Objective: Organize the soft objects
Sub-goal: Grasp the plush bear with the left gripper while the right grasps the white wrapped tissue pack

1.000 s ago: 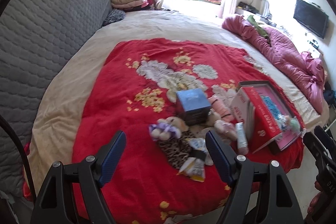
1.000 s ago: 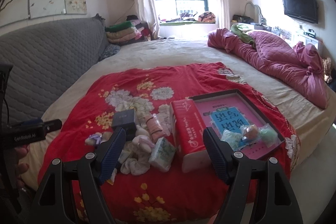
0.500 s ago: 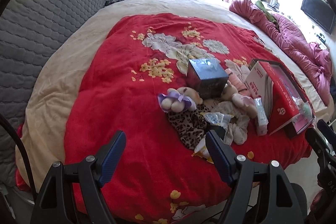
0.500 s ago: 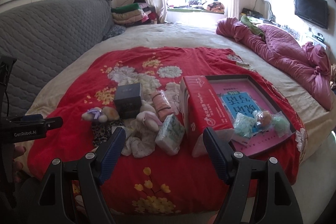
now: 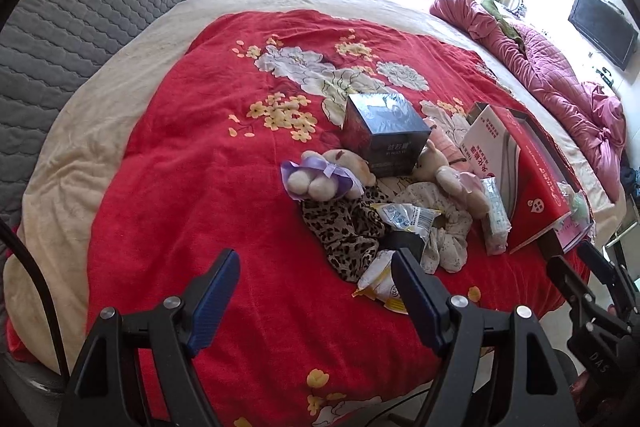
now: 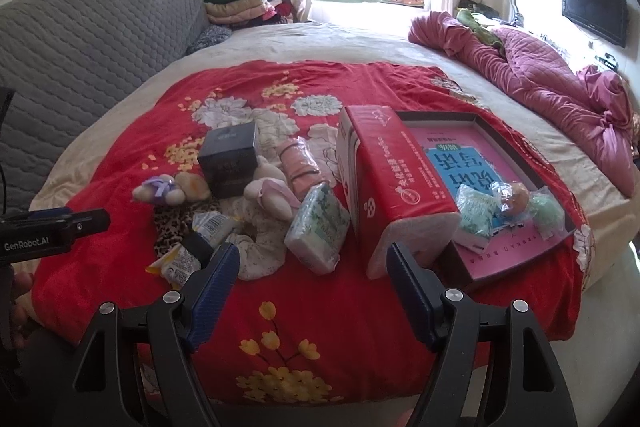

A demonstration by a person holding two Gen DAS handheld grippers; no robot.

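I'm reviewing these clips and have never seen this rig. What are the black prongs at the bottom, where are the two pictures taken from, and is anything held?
There is no robot: a person holds a two-finger tool in each hand, with a wide-angle camera on each looking along its fingers. One picture is from the left gripper, the other from the right gripper. Both stand open above the bed, empty. On the red floral blanket lie a dark box, plush toys, a leopard-print cloth, snack packets, a tissue pack, a red carton and a shallow tray holding wrapped items.
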